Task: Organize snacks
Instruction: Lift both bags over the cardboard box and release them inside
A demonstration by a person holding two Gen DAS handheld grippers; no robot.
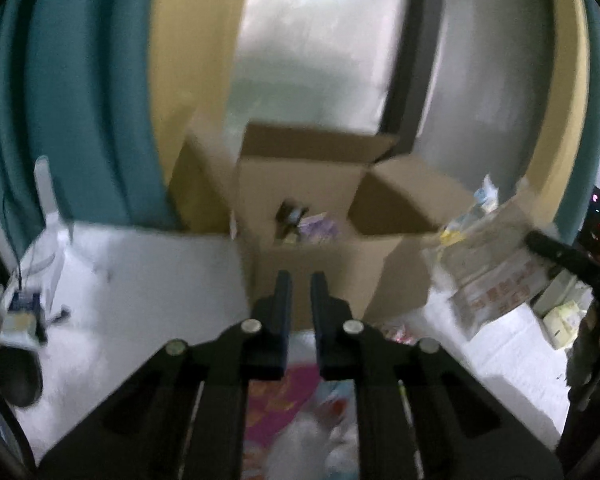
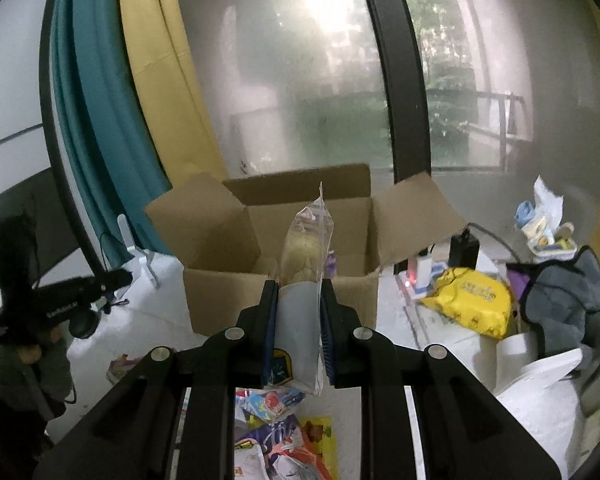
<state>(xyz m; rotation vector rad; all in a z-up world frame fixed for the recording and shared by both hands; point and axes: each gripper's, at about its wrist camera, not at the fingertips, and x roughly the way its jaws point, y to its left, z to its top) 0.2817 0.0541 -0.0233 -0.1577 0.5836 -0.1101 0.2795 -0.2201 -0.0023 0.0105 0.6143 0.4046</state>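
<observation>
The right hand-held gripper (image 2: pixel 299 286) is clamped on one snack packet (image 2: pixel 302 280), part clear and part white, held upright in front of the one open cardboard box (image 2: pixel 280 300). The left hand-held gripper (image 1: pixel 301 280) has its jaws drawn together on nothing, pointing at the same box. Inside lie perhaps two packets (image 1: pixel 308 226), blurred. Several more wrappers (image 2: pixel 284 440) lie on the white worktop (image 2: pixel 160 320) below.
</observation>
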